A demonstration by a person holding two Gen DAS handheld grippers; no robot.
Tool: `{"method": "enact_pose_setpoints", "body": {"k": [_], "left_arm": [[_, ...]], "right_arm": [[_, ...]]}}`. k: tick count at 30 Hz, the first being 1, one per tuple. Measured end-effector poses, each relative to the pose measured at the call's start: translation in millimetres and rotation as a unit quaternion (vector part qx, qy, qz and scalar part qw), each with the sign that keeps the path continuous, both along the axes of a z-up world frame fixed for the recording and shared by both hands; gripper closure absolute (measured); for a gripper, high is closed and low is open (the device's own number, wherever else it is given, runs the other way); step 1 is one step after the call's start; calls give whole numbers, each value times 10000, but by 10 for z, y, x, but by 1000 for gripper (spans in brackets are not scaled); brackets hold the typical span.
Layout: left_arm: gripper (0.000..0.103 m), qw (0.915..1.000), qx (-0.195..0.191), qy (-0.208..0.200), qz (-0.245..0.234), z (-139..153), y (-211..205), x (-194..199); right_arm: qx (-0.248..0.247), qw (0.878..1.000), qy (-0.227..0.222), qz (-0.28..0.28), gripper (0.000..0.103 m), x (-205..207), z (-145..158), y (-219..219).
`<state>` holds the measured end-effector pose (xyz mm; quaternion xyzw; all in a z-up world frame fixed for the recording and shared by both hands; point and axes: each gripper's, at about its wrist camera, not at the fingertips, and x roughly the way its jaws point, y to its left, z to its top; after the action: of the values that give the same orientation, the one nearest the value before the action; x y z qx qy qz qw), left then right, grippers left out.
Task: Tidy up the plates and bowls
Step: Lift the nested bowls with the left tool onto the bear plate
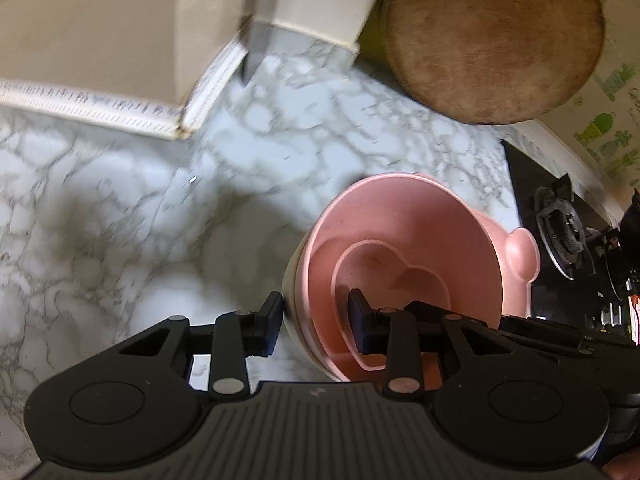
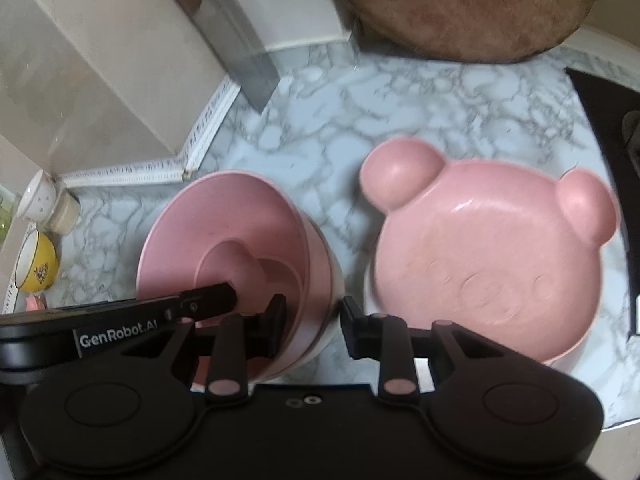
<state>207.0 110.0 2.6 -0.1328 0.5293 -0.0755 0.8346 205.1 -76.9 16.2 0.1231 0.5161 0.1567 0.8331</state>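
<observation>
A stack of pink bowls (image 1: 400, 248), the top one with a heart-shaped bottom, stands on the marble counter (image 1: 120, 220). My left gripper (image 1: 316, 320) straddles the stack's near-left rim, one finger outside and one inside, with a gap at the pads. In the right wrist view the same stack (image 2: 240, 240) is at left. My right gripper (image 2: 314, 326) straddles its right rim, jaws apart. The left gripper's finger (image 2: 208, 302) reaches into the bowl. A pink bear-shaped plate (image 2: 488, 256) lies on a white dish to the right; its ear shows in the left wrist view (image 1: 524, 252).
A round wooden board (image 1: 492, 36) leans at the back. A knife blade (image 2: 240, 40) stands by the tiled wall corner. A gas stove (image 1: 568, 232) is at right. A yellow bowl (image 2: 36, 264) and a white cup (image 2: 40, 200) sit far left.
</observation>
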Motion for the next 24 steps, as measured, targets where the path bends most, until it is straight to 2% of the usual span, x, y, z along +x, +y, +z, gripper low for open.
{"method": "enact_pose_setpoints", "body": {"k": [9,24], "left_arm": [[70,9986,104,-204,-474,184,-629,150],[70,9951,110,40,-981,-65,-1420,322]], "right_arm": [[-33,9992,-180,-348,77,27,168,-537],[-107,9955,114,-936,77,39,-53,-1305]]}}
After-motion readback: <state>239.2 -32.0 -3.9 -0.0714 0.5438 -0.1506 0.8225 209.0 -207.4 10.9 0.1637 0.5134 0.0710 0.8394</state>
